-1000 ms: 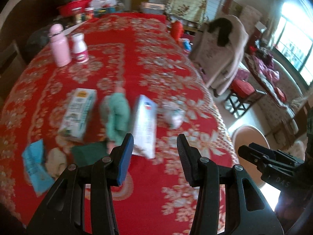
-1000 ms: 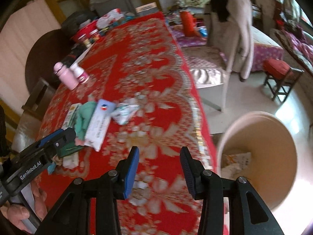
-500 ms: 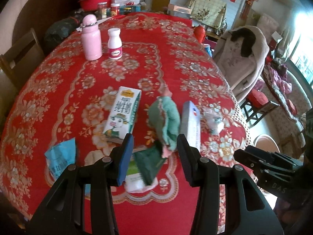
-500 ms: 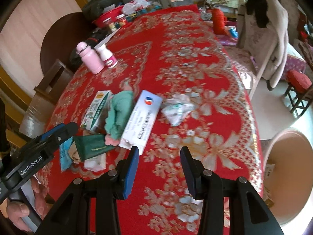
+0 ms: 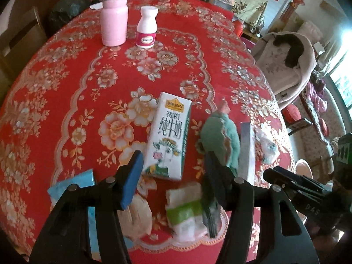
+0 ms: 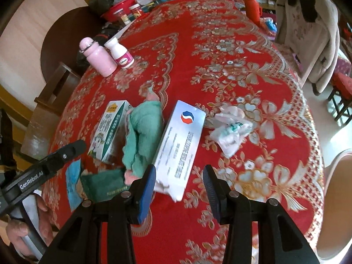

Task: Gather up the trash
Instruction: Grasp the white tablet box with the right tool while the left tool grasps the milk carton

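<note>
Litter lies on the red flowered tablecloth (image 5: 66, 101). A white milk carton (image 5: 167, 138) lies just ahead of my left gripper (image 5: 171, 165). Its jaws are opening and its pads touch nothing; the carton's near end shows in the gap. A green cloth bundle (image 5: 222, 136), a white-and-green packet (image 5: 187, 211) and a blue wrapper (image 5: 72, 189) lie close by. My right gripper (image 6: 179, 176) is open above the near end of a silver box (image 6: 180, 145). A crumpled white wrapper (image 6: 231, 129) lies to the right of that box.
A pink bottle (image 5: 114, 22) and a white pill bottle (image 5: 147, 28) stand further back. A beige bin (image 6: 336, 198) stands on the floor off the table's right edge. A chair draped with a coat (image 6: 308, 39) is beyond it. A hand holds the left gripper's handle (image 6: 44, 171).
Both grippers have moved in over the table and down toward the litter, which now looks larger. The left jaws stand wider apart. The bin has slid to the right edge of the right view.
</note>
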The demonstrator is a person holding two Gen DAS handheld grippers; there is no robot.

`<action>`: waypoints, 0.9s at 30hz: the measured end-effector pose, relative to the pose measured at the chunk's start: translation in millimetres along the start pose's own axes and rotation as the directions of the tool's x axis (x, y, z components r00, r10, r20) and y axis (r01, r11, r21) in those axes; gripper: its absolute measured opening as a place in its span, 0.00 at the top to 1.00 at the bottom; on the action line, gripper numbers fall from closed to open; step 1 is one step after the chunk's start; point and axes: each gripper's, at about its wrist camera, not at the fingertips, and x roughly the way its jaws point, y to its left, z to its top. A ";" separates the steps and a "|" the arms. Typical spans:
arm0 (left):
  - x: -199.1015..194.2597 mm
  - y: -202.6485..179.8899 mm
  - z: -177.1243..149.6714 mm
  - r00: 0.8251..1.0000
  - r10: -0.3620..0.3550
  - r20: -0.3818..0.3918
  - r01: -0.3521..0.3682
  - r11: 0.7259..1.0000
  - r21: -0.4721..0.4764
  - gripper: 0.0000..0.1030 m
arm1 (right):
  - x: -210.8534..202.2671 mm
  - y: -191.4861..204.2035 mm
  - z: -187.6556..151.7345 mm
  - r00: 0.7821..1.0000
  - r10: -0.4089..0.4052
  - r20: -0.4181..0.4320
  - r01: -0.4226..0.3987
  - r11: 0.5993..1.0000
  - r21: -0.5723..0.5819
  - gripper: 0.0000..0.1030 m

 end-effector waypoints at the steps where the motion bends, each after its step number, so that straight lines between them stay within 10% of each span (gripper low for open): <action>1: 5.6 0.8 3.5 1.000 0.004 -0.009 -0.004 1.000 0.008 0.44 | 3.1 -0.8 2.1 1.000 0.002 -0.004 -0.002 1.000 0.009 0.58; 16: 67.0 -2.2 26.3 0.992 0.056 -0.113 -0.045 0.994 0.104 0.44 | 52.7 -6.9 22.0 0.997 0.028 -0.067 -0.019 0.991 0.130 0.53; 27: 45.4 4.6 34.4 0.999 0.003 -0.050 0.001 0.996 0.089 0.48 | 44.8 -6.5 24.3 0.998 0.063 -0.012 -0.061 0.986 0.156 0.55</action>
